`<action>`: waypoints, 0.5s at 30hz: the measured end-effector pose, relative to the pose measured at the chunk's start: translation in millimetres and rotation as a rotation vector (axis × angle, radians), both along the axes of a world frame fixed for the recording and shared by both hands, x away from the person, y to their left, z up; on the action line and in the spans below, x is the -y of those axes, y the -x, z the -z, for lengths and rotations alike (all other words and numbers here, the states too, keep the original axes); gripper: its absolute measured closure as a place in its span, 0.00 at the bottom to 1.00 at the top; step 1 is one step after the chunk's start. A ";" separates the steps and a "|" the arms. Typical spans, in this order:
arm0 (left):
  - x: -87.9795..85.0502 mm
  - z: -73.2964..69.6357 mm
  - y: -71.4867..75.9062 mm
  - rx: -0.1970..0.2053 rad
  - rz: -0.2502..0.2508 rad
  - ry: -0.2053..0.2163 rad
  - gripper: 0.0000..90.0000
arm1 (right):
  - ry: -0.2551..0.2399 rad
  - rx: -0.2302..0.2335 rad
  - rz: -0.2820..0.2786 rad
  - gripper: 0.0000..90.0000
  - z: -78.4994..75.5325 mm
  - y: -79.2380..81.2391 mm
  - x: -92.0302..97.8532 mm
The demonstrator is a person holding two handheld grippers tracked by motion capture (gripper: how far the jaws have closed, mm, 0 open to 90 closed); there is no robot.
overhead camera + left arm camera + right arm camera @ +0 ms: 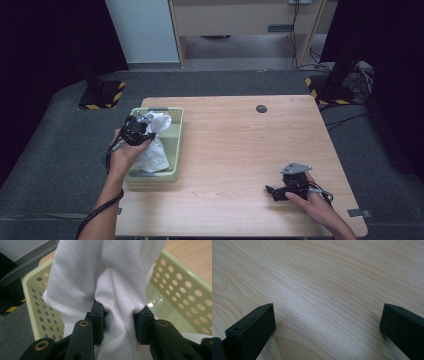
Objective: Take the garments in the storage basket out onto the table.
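Grey carpet surrounds the pale wooden counter (240,150) where we work, with dark stands on yellow-and-black striped bases behind it. Near the counter's left edge sits our pale green perforated plastic basket (176,131), and the crumpled white cloth (155,145) hangs partly inside it and partly raised above its rim. Our left gripper (145,127) hovers over the basket, and in the left gripper view its black fingers (97,315) pinch a bunched fold of the white cloth (112,285), the fabric squeezed into creases between them with the basket wall (180,290) behind. Our right gripper (274,192) rests low on the bare counter near the front right corner, well apart from the basket; in the right gripper view its fingers (253,328) stand spread wide with bare wood grain (324,290) between them.
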State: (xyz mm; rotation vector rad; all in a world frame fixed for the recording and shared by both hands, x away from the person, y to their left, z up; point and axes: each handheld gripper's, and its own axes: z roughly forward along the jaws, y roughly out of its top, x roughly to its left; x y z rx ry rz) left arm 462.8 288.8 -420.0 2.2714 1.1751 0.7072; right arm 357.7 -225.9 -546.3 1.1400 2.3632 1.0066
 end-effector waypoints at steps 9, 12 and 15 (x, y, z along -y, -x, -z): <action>9.8 -9.7 -2.3 0.032 0.020 -0.019 0.73 | -0.001 -0.002 0.005 0.00 -0.1 0.5 -0.5; 13.9 -12.5 -1.5 0.038 0.031 -0.023 0.73 | -0.001 -0.002 0.004 0.00 -0.1 0.6 -0.6; 19.9 -15.4 1.4 0.051 0.044 -0.014 0.73 | -0.001 -0.001 0.003 0.00 -0.1 0.6 -0.6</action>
